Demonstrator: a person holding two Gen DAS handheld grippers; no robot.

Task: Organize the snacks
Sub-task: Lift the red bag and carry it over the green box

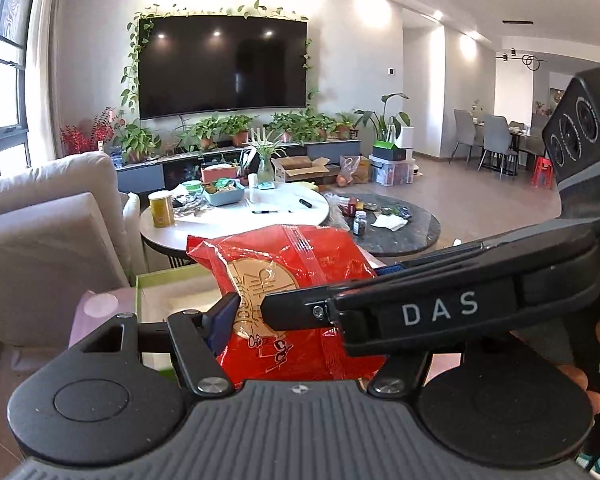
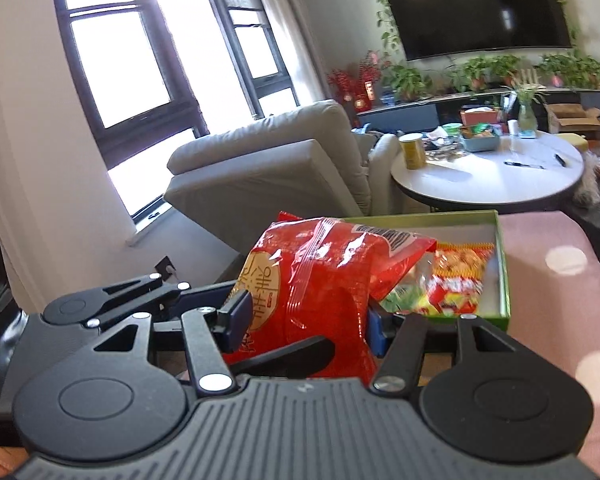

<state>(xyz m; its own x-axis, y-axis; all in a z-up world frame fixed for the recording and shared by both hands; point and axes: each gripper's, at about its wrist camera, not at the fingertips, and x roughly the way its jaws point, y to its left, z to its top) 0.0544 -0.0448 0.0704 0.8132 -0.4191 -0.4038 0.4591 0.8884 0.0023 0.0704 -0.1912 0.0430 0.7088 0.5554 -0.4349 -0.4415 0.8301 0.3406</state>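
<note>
Red snack bag [image 2: 320,292] clamped between both grippers over green box [image 2: 500,264].

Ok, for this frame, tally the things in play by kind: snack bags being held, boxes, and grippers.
Red snack bag: 1
Green box: 1
Grippers: 2, the left gripper and the right gripper, both shut on the bag
Total: 4

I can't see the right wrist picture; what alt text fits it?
A red snack bag is pinched between the right gripper's fingers, above a green box holding colourful snacks. Behind stand a grey sofa and white round table.
</note>
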